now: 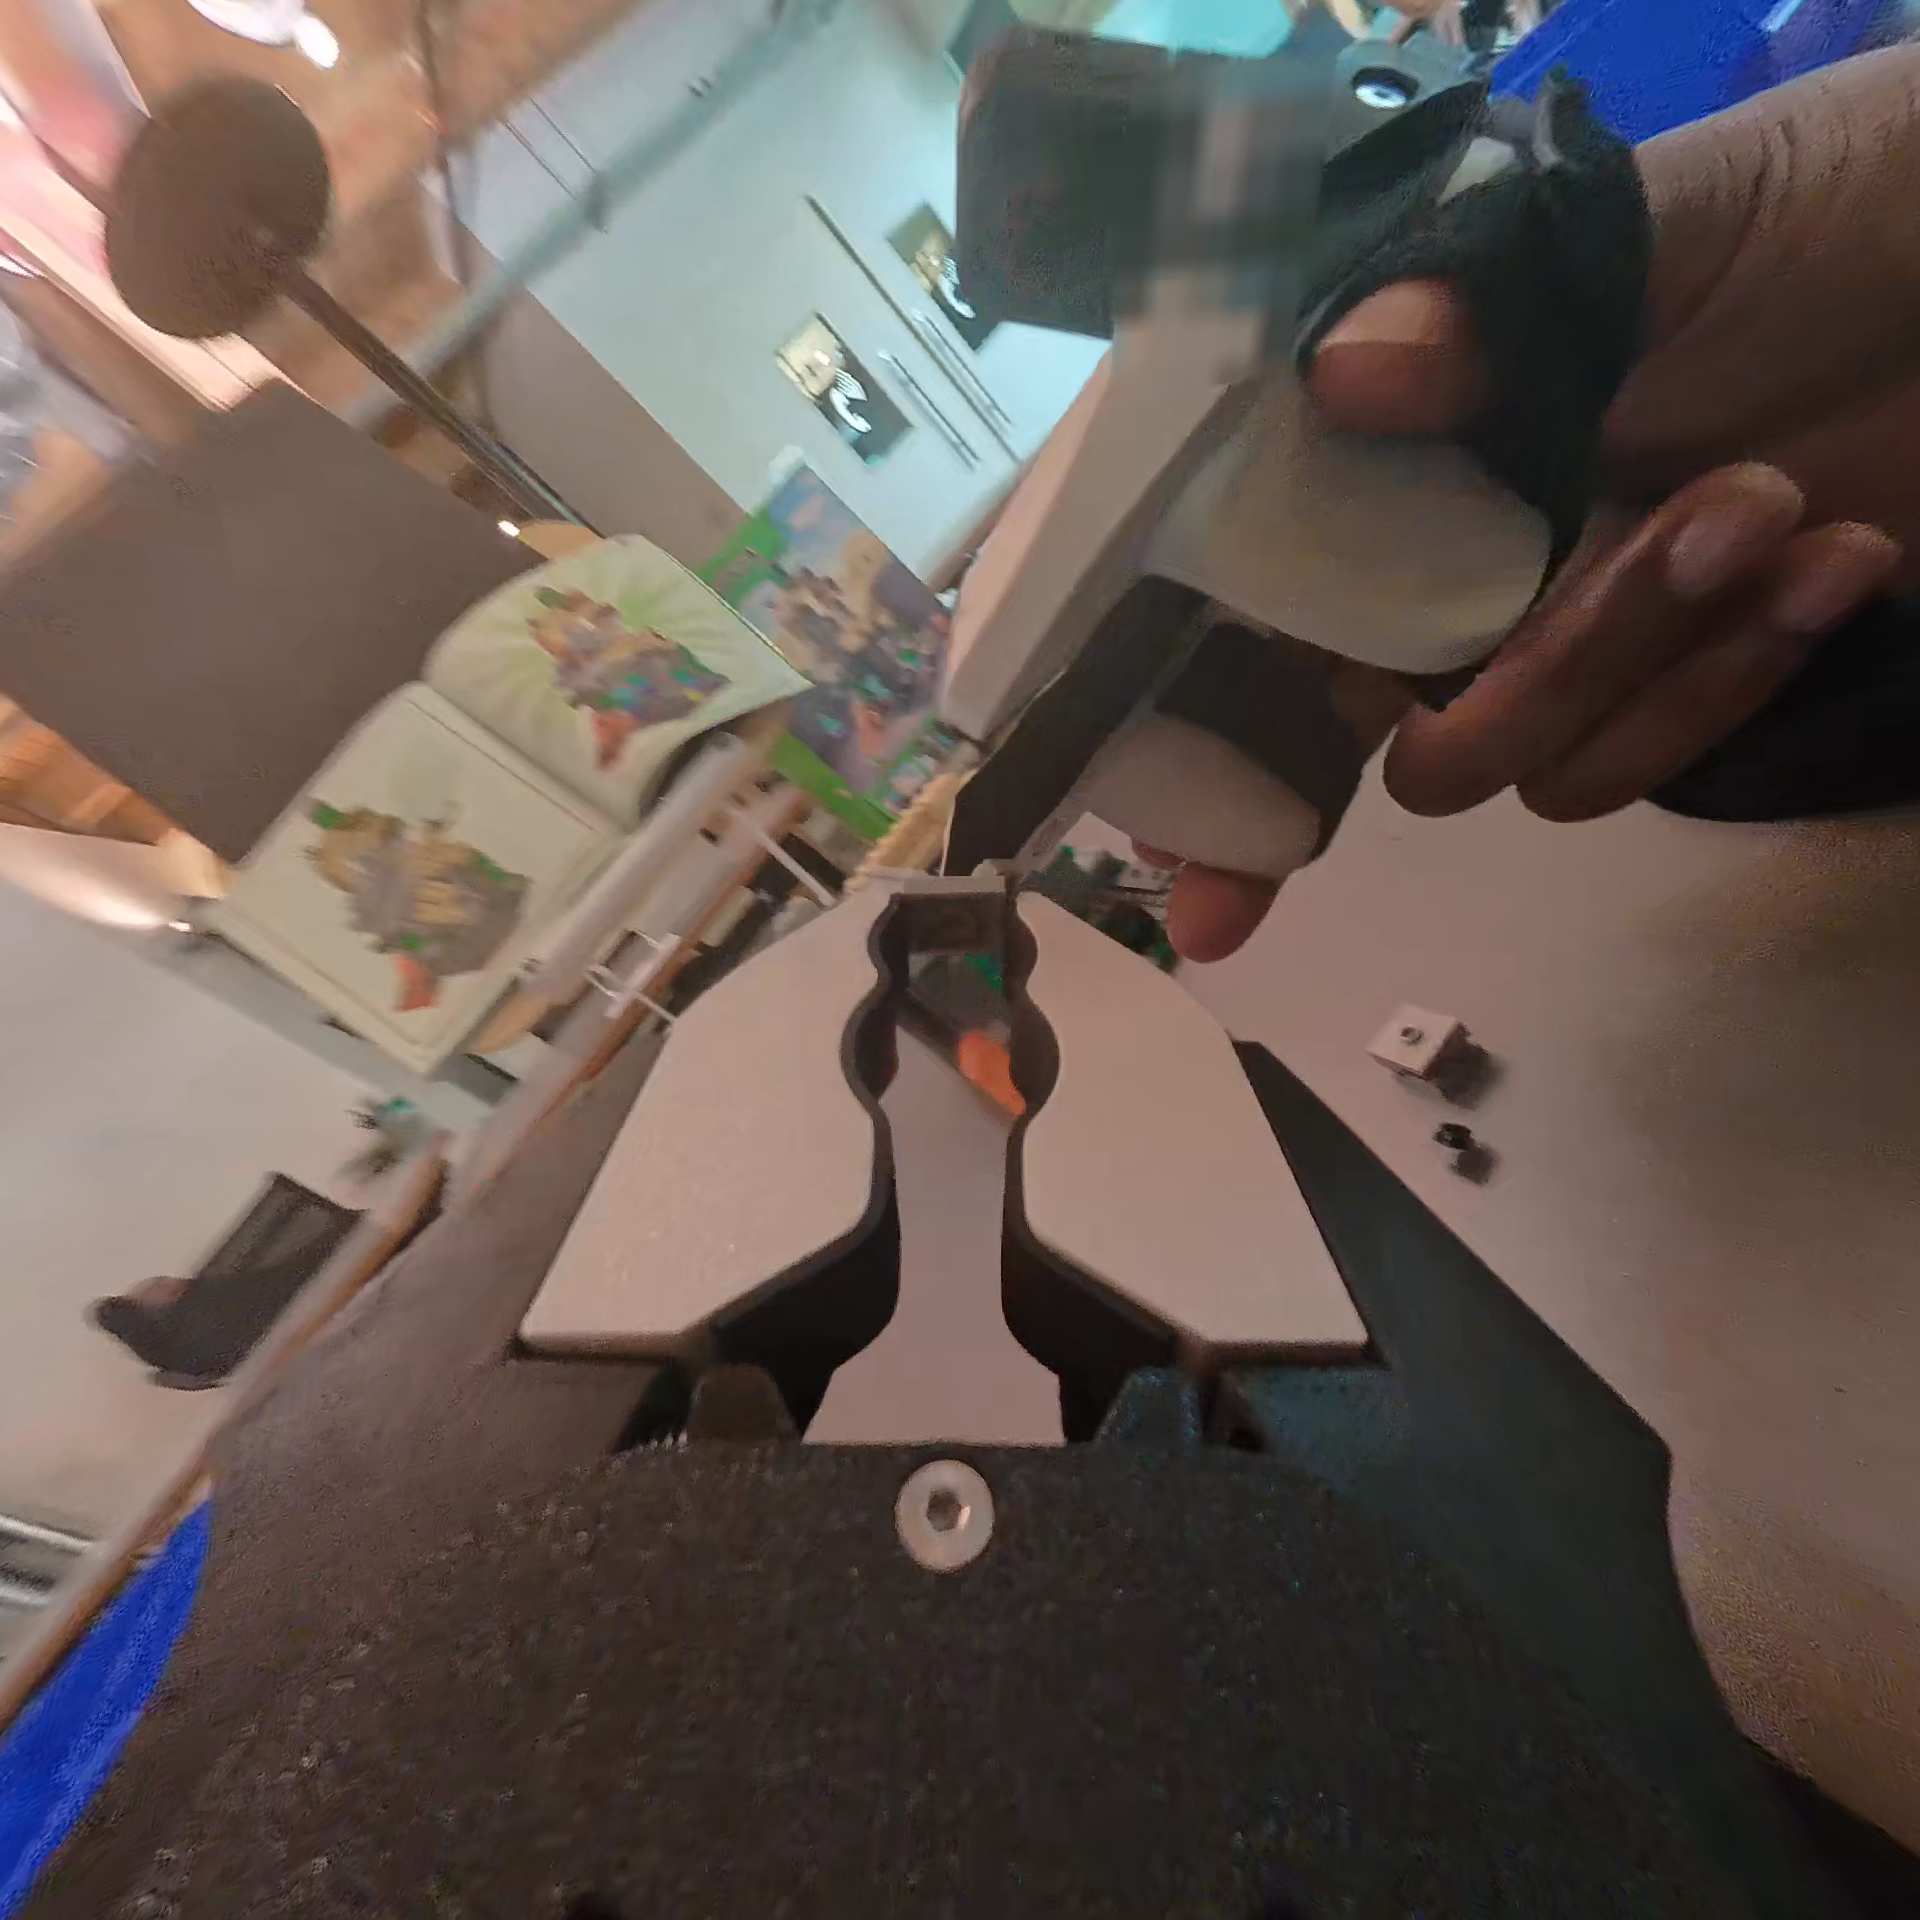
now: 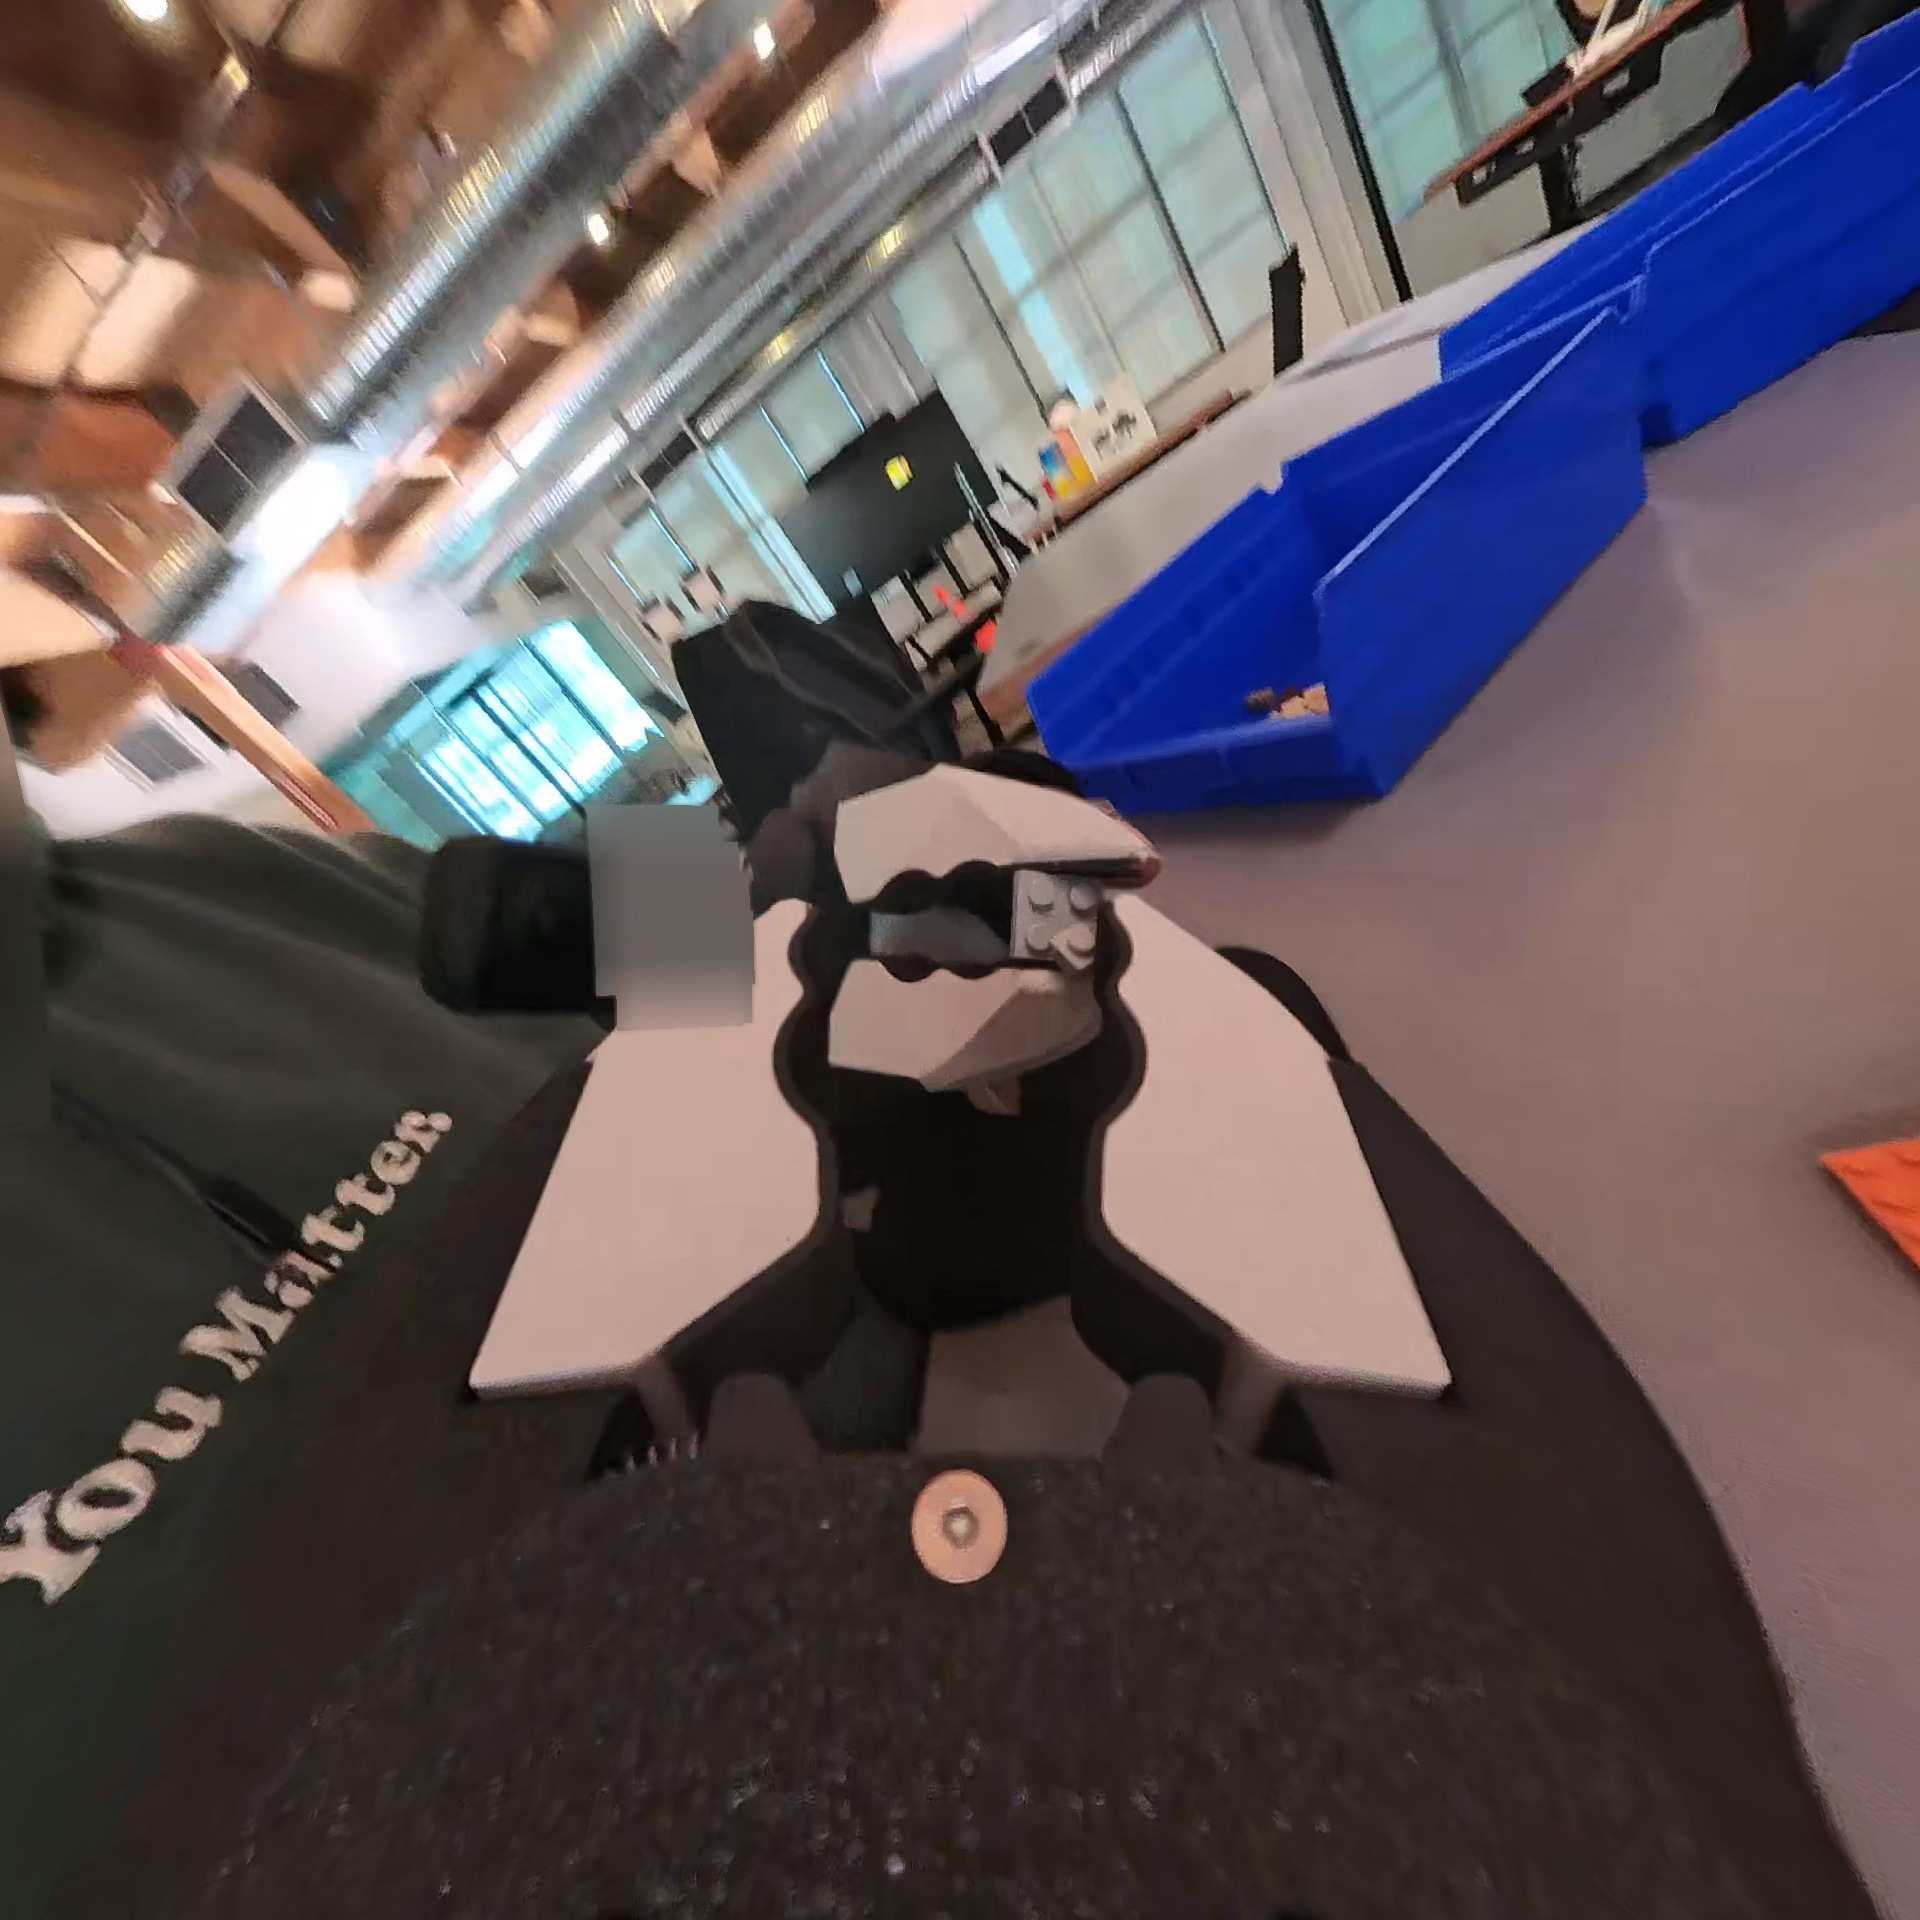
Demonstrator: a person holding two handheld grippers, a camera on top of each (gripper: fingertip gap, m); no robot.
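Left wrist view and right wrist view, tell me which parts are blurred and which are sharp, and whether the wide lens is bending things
Left wrist view: the left gripper and its screw are sharp; the pillows and the room behind smear with motion; the table tilts steeply. Right wrist view: the grey brick is fairly crisp; the ceiling and windows streak; the blue bins soften; straight lines bow near the edges.

Grey table [image 2: 1558,987] bears blue bins [image 2: 1351,665], apparently.

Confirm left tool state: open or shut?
Shut. In the right wrist view, the left tool clamps a grey studded brick between its fingers.
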